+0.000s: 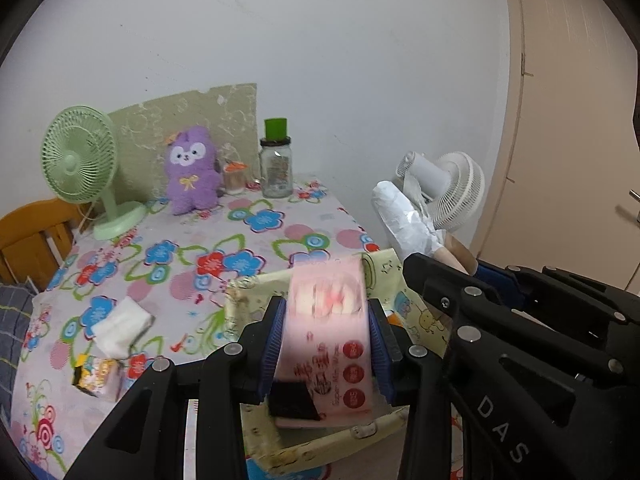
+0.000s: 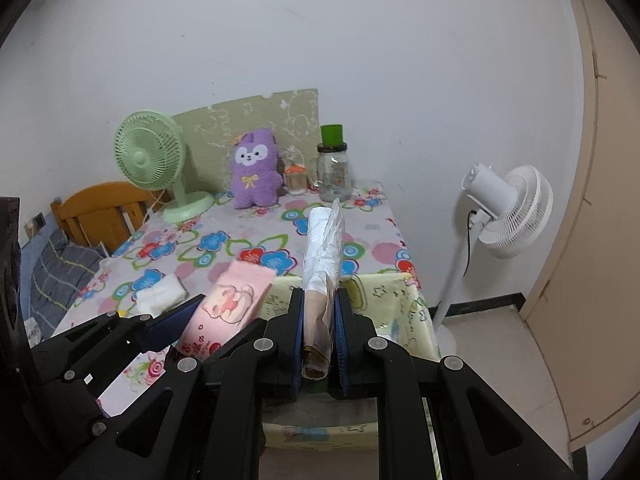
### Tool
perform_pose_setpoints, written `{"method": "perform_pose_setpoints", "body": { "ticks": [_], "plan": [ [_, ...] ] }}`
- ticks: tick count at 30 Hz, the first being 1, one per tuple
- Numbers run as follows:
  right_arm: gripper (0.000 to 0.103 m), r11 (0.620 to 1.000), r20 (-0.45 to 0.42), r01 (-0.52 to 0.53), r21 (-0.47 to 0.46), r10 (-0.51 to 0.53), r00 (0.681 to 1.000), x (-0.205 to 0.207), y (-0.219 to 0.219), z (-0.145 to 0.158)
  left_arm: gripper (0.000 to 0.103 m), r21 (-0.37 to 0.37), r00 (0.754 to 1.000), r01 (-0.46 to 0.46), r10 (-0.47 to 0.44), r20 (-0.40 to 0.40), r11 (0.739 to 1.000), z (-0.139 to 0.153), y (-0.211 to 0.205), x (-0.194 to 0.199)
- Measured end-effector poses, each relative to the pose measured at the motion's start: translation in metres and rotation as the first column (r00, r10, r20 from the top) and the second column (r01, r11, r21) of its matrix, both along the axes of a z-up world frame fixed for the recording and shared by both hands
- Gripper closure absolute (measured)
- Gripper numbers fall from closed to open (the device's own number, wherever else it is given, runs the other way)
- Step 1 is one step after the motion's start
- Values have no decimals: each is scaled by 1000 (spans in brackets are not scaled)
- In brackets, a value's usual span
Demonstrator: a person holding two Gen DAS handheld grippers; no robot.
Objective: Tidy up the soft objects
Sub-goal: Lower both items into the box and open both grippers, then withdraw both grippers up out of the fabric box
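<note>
My left gripper (image 1: 328, 320) is shut on a pink pack of wet wipes (image 1: 328, 332) and holds it over a pale yellow cloth storage box (image 1: 256, 296) at the table's near edge. The pack also shows in the right wrist view (image 2: 228, 308). My right gripper (image 2: 318, 316) is shut on a white plastic-wrapped roll (image 2: 322, 244), held upright over the same box (image 2: 384, 300); the roll shows in the left wrist view (image 1: 404, 220). A purple plush toy (image 1: 192, 172) stands at the back. A white folded cloth (image 1: 120, 324) lies on the table at left.
A floral tablecloth (image 1: 256, 240) covers the table. A green desk fan (image 1: 80, 164), a glass jar with a green lid (image 1: 276, 164) and a small jar (image 1: 234, 178) stand at the back. A small colourful box (image 1: 98, 376) lies near the cloth. A white floor fan (image 2: 508, 212) stands right.
</note>
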State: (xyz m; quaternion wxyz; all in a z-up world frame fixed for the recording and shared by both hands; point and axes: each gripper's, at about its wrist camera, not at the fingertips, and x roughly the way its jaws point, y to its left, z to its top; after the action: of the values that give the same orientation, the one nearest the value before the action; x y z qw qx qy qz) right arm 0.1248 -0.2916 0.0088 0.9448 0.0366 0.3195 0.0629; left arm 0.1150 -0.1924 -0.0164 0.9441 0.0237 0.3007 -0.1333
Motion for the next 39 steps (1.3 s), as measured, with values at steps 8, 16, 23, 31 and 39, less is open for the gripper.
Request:
{"method": "perform_pose_setpoints", "body": {
  "ticks": [8, 16, 23, 31, 39],
  "plan": [
    [86, 1000, -52, 23, 2, -23, 998, 10, -16, -23, 62, 15, 998, 29, -28, -58, 999, -22, -17, 15],
    [86, 1000, -110, 15, 25, -12, 994, 19, -22, -42, 33, 42, 995, 34, -30, -97, 999, -36, -24, 23],
    [81, 1000, -119, -15, 24, 18, 993, 18, -19, -43, 15, 66, 995, 40, -34, -96, 997, -38, -25, 22],
    [21, 998, -125, 34, 57, -27, 992, 12, -26, -43, 8, 68, 996, 41, -35, -88, 997, -36, -21, 17],
    [13, 998, -91, 60, 32, -56, 994, 5, -18, -31, 8, 55, 997, 34, -30, -74, 998, -26, -13, 10]
  ]
}}
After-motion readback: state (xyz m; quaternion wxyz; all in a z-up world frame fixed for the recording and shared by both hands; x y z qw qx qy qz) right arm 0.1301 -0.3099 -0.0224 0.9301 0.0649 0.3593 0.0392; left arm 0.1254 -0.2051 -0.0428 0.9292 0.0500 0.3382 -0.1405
